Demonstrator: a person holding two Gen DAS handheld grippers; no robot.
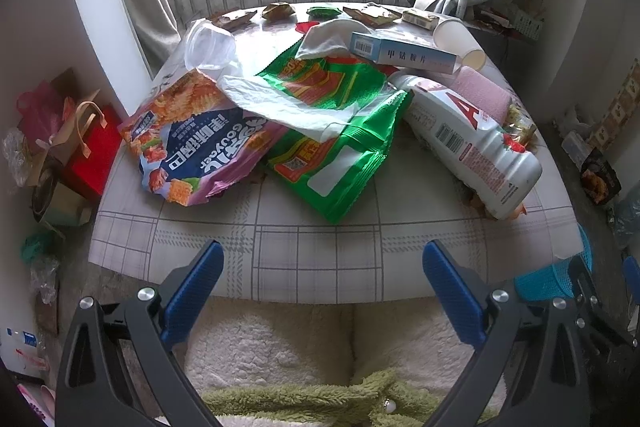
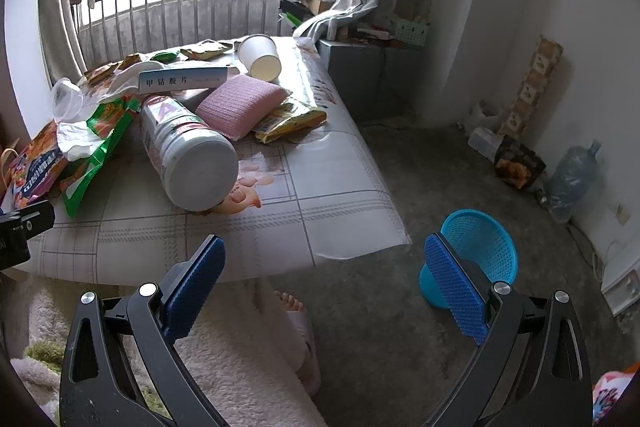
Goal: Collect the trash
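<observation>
My left gripper (image 1: 322, 291) and right gripper (image 2: 326, 287) both hold their fingers spread wide, gripping nothing, low in each frame. The trash sits mid-frame on the surface (image 1: 320, 259). I judge the white bottle (image 2: 188, 155), lying sideways near the edge, could roll off if nudged. The blue basket (image 2: 476, 247) waits on the floor, lower right.

A white bag (image 1: 280, 99) covers part of the green wrapper (image 1: 340, 155); small far packets (image 1: 368, 14) perhaps unreadable.

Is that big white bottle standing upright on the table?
No, the bottle lies on its side on the table, its flat base facing the right wrist camera.
</observation>
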